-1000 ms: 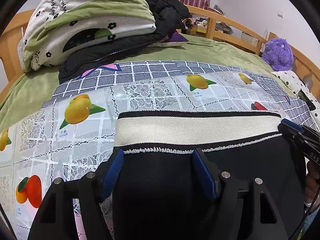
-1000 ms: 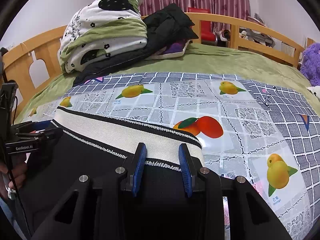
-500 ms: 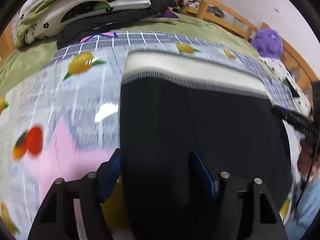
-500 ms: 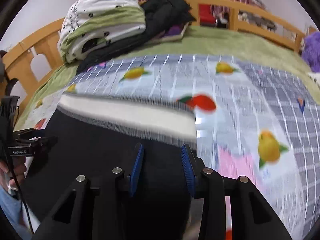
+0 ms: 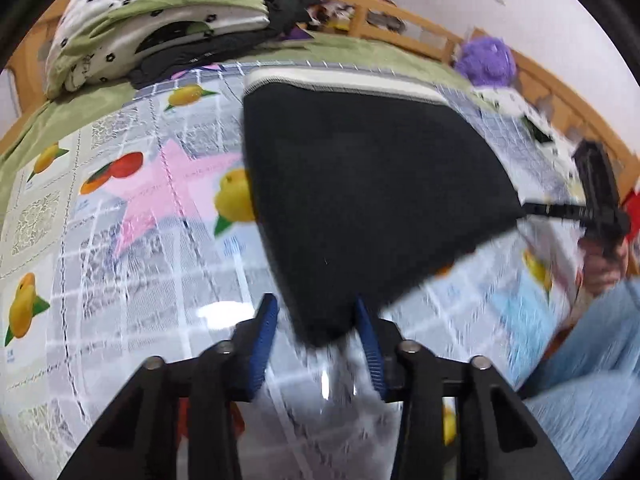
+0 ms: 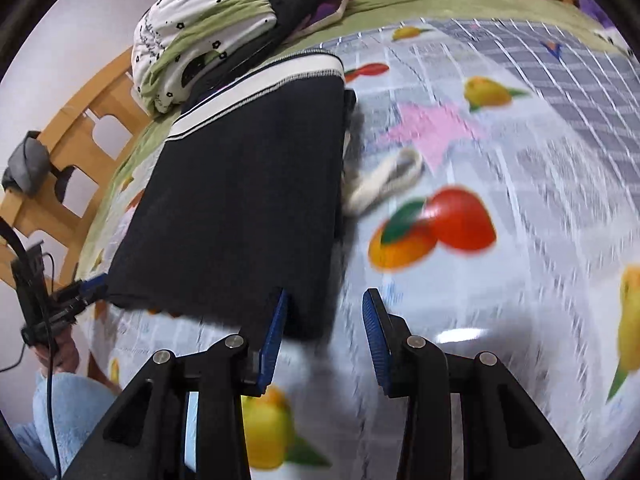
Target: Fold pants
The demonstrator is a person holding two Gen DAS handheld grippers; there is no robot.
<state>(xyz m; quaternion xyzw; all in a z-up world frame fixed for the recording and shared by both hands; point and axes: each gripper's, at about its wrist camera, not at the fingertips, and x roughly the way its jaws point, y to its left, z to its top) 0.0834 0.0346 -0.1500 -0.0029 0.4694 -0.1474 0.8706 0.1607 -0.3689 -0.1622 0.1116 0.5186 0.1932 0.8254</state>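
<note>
**Both tools sit at the near corners of the pants, with the waistband at the far end**

The left tool [image 5: 318, 346] has just been closing. A black corner of the pants [image 5: 360, 184] hangs between its blue pads. The corner lies against the pad on the right of the frame, and a strip of the fruit-print sheet [image 5: 120, 280] shows between the cloth and the other pad. It therefore reads as loose around the corner rather than clamped on it, though blur softens the edges.

The right tool [image 6: 325, 334] has just been opening a little. The other near corner sits between its pads, close to the pad on the left of the frame, with a wide gap on the other side. It is not gripping the cloth either.

The pants lie on the bed as a dark, already doubled panel. In both wrist views the long axis runs from the bottom centre of the frame, at the tools, up to the white waistband [image 5: 344, 82] at the top. The near edge spans from one tool to the other, so neither hand is closer and each has its own corner.

A pale cord [image 6: 388, 178] trails out from the side of the pants in the middle of the right wrist view.

The next fold probably carries this near edge away towards the waistband. Both tools would first need to pinch their corners firmly. The loose cord could end up outside the fold.
</note>
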